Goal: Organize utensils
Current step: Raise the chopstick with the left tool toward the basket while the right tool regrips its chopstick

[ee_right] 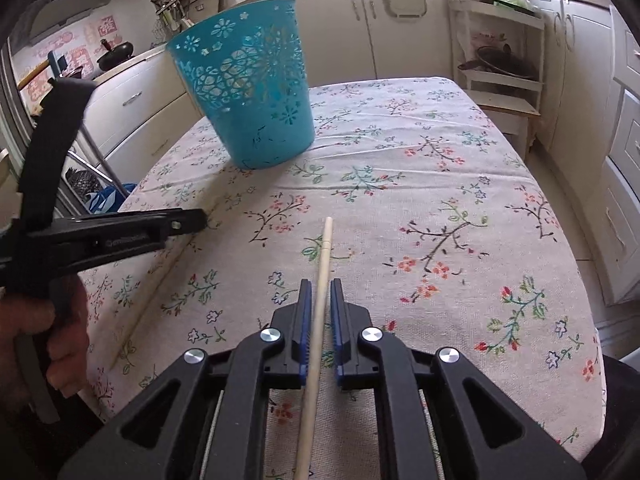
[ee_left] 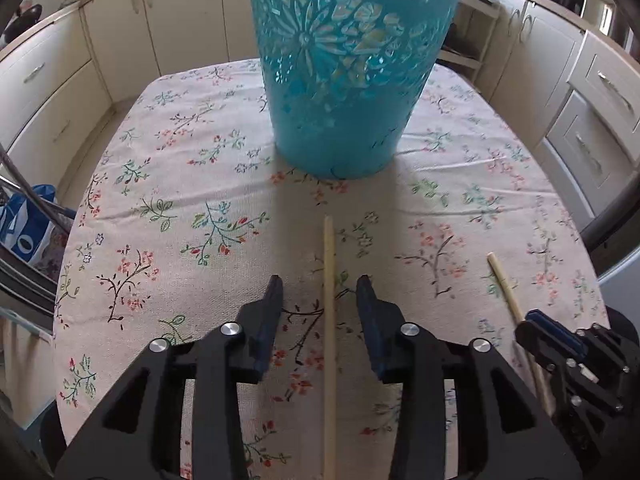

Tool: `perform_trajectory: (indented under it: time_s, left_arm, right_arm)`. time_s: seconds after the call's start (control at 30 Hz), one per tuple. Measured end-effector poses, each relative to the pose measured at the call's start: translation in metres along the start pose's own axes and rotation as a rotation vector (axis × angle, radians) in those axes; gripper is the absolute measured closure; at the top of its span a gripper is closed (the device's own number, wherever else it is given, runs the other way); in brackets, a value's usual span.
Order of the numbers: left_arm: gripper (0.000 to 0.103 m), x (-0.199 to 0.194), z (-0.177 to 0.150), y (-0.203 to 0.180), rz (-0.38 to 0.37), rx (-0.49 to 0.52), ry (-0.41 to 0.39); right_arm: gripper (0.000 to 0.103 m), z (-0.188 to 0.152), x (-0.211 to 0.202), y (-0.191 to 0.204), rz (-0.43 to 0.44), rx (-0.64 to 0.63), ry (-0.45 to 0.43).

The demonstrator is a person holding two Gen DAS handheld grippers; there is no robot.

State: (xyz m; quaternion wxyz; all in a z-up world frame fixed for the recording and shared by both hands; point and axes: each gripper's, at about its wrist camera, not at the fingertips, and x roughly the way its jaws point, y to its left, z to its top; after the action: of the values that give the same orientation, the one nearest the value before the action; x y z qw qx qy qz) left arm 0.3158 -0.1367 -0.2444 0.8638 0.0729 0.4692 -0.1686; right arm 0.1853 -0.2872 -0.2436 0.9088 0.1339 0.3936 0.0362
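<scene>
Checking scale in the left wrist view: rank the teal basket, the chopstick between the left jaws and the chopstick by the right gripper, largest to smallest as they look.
1. Teal basket, by far the largest.
2. Chopstick between the left jaws.
3. Chopstick by the right gripper, looks shorter, but partly hidden, so true sizes may match.

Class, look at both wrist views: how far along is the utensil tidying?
Done: nothing shows inside the blue basket. In hand: the right tool is clamped on one chopstick; the left tool straddles the other chopstick, pads not touching. Left: grip it, put both in.
</scene>
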Motion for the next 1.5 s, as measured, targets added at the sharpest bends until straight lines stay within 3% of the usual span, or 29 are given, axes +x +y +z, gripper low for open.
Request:
perform_trajectory:
  time_s: [0.03, 0.07, 0.1, 0.2, 0.27, 0.4, 0.5, 0.83, 1.23, 1.3, 1.4, 1.5]
  left_arm:
    - [0.078, 0.001, -0.001, -0.003, 0.017, 0.032, -0.01]
    - [0.097, 0.001, -0.001, -0.005, 0.007, 0.047, -0.016]
    - [0.098, 0.001, 0.0, -0.005, -0.017, 0.048, -0.013]
    - [0.098, -0.001, 0.002, -0.003, -0.034, 0.044, -0.008]
    - [0.098, -0.004, 0.004, 0.0, -0.036, 0.034, -0.006]
    - [0.096, 0.003, 0.007, 0.002, -0.009, 0.046, 0.0]
    - [0.098, 0.003, 0.008, 0.0, -0.021, 0.065, -0.002]
    - [0.099, -0.054, 0.026, 0.003, -0.07, 0.05, -0.131]
    - [0.098, -0.109, 0.035, 0.024, -0.075, 0.008, -0.233]
    - [0.098, -0.116, 0.034, 0.025, -0.077, 0.006, -0.245]
    - [0.098, -0.124, 0.033, 0.028, -0.087, -0.002, -0.257]
    - [0.098, -0.129, 0.032, 0.029, -0.091, -0.006, -0.262]
  right_arm:
    - [0.094, 0.0, 0.001, 0.0, 0.01, -0.004, 0.003]
    - [0.095, 0.0, 0.0, 0.001, 0.01, -0.009, 0.0]
    - [0.095, 0.0, 0.001, 0.001, 0.011, -0.01, -0.001]
    - [0.094, 0.005, 0.0, -0.003, 0.041, 0.025, -0.011]
    - [0.076, 0.007, 0.002, -0.006, 0.044, 0.051, 0.003]
    - [0.075, 0.007, 0.007, 0.005, 0.005, -0.008, 0.004]
    - [0.097, 0.009, 0.01, 0.012, -0.027, -0.051, 0.008]
    - [0.097, 0.026, -0.014, 0.016, 0.024, -0.022, -0.035]
    - [0.097, 0.051, -0.036, 0.018, -0.007, -0.001, -0.067]
    - [0.093, 0.052, -0.037, 0.018, -0.014, 0.0, -0.066]
    - [0.059, 0.047, -0.034, 0.019, -0.027, -0.01, -0.041]
    - [0.059, 0.038, -0.023, 0.022, -0.046, -0.04, 0.0]
